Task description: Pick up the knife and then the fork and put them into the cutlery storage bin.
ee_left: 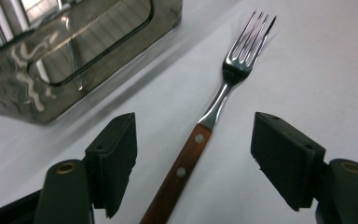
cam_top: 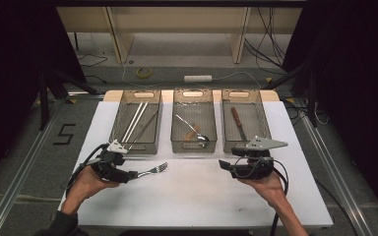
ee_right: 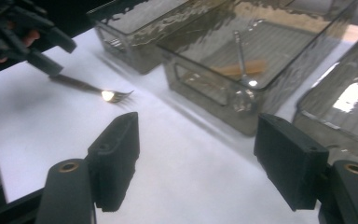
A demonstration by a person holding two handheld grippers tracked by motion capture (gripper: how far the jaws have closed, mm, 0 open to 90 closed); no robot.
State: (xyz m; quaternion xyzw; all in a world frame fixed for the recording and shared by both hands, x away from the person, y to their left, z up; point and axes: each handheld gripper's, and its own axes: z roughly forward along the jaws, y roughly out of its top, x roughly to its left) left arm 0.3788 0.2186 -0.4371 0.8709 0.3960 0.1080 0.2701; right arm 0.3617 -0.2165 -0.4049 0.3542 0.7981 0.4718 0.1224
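The white tabletop (cam_top: 197, 196) from 3 through 6 to 9 o'clock lies bare and passable, broken only by the fork (cam_top: 150, 171) lying flat at 9 o'clock between the apart jaws of the left gripper (ee_left: 193, 161), and by the right gripper (cam_top: 225, 166) at 3 o'clock. Toward 12 o'clock three clear bins stand in a row as a barrier: the left bin (cam_top: 119, 118) with chopsticks, the middle bin (cam_top: 177, 142) with a spoon, the right bin (cam_top: 262, 115) with a knife. Only narrow gaps separate the bin walls; their tops are open from above.
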